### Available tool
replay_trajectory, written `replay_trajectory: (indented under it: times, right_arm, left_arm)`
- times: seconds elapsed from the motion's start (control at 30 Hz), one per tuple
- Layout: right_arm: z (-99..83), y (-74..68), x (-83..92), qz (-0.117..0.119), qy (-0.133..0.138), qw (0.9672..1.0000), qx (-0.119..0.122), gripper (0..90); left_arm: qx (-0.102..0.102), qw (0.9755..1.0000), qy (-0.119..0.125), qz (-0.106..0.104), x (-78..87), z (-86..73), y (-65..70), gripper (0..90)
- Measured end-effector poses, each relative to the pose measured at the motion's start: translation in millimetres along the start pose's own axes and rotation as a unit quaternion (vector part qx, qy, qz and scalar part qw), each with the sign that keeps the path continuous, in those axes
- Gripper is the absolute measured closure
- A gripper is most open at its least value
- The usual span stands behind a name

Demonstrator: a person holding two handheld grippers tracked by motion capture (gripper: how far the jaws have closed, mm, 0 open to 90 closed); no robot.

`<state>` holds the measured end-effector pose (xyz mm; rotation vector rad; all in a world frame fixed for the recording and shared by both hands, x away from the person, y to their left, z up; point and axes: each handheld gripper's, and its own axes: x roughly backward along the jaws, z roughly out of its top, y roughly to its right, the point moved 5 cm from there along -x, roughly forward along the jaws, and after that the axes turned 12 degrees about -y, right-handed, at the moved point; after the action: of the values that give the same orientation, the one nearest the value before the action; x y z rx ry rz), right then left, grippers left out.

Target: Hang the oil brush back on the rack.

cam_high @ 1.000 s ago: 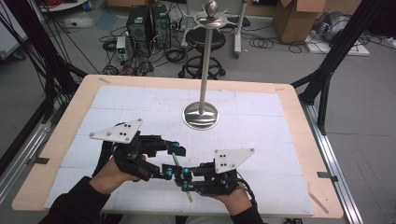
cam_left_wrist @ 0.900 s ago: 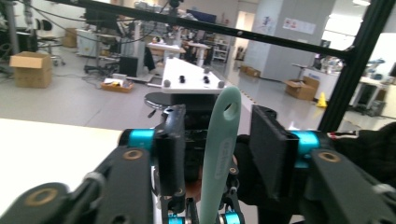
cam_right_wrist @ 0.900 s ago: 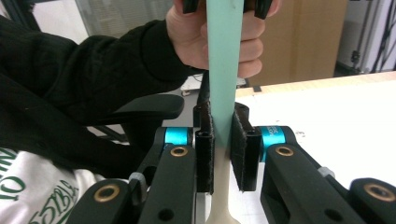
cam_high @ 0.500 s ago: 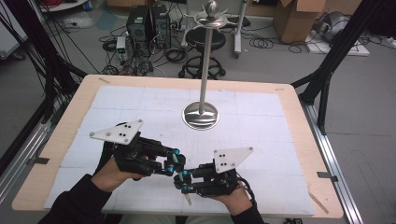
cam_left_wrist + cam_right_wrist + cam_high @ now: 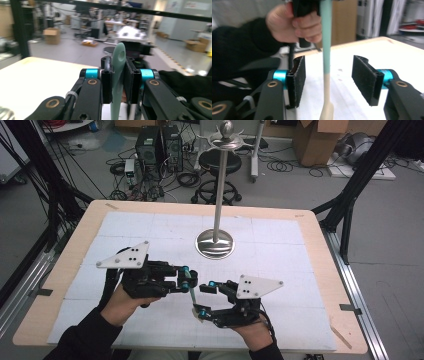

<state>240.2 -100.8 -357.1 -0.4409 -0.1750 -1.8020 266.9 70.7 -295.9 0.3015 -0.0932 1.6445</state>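
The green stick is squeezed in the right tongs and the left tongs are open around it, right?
No, you have the sides swapped. The left tongs squeeze the green stick, as the left gripper view shows. The right tongs have just been opening; in the right gripper view their pads stand apart from the stick between them.

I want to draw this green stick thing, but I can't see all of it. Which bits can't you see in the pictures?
- Long pale green utensil with a cream lower end: in the right gripper view its bottom tip is cut off by the lower edge, and its top is hidden behind the person's hand.
- In the left gripper view the closed black pads cover its middle.
- In the high view it is too thin and small to tell its shape.
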Motion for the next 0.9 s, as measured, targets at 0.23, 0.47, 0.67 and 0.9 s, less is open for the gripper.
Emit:
replay_trajectory:
  times: [0.23,0.47,0.67,0.9]
  right_arm:
    - [3.4,-0.9,-8.6,-0.033,-0.021,0.9991,0.013,64.8]
    - [3.5,2.5,-8.7,-0.024,-0.021,0.9994,0.011,77.6]
    - [3.4,3.7,-9.3,-0.019,-0.023,0.9995,0.008,83.1]
    - [3.5,7.2,-8.5,-0.032,-0.026,0.9991,0.004,84.0]
  left_arm:
    - [0.007,0.9998,0.002,0.019,-3.1,0.6,0.0,78.4]
    - [0.015,0.9996,0.010,0.023,-2.4,2.0,-1.3,78.5]
    - [0.018,0.9996,0.012,0.020,-2.5,2.2,-1.5,78.6]
    - [0.026,0.9967,0.043,0.063,10.0,5.6,-6.5,39.7]
